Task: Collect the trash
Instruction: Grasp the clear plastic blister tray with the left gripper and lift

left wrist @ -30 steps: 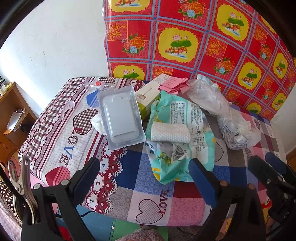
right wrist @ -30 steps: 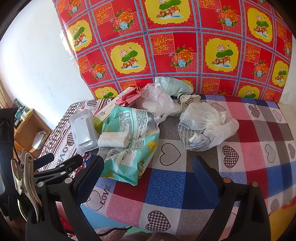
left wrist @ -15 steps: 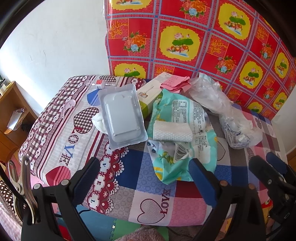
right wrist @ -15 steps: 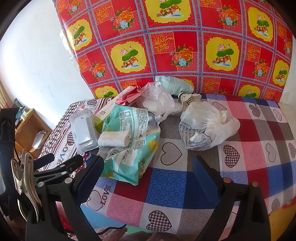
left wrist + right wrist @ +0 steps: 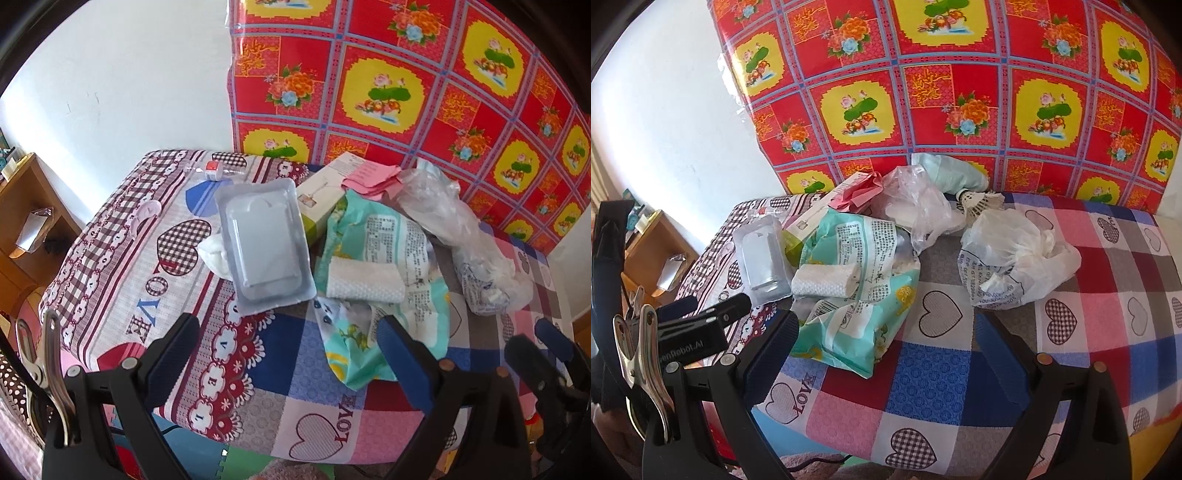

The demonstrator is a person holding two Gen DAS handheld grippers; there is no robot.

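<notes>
Both jaws stand wide apart, gripping nothing: your left gripper (image 5: 291, 347) hovers over the near edge of the table (image 5: 303, 373), your right gripper (image 5: 886, 343) likewise further right, and its tips show at the left view's right edge. Trash sits in one cluster at the table's back-middle. Clear blister tray (image 5: 264, 245) lies flat on the left, overlapping a white tissue wad (image 5: 214, 256). Just right of it, a teal wrapper (image 5: 384, 291) is spread open with a paper roll (image 5: 364, 282) lying across it. Behind those: a white box (image 5: 321, 192) with pink paper (image 5: 371, 177) on top. Clear bag (image 5: 919, 206) sits behind the wrapper, touching it. White knotted bag (image 5: 1012, 258) sits apart to the right, directly ahead of your right gripper. Shuttlecock (image 5: 979, 201) lies behind that bag, against the red floral sheet (image 5: 960, 92). Small bottle (image 5: 216, 170) lies at the far left corner, well apart from the rest.
</notes>
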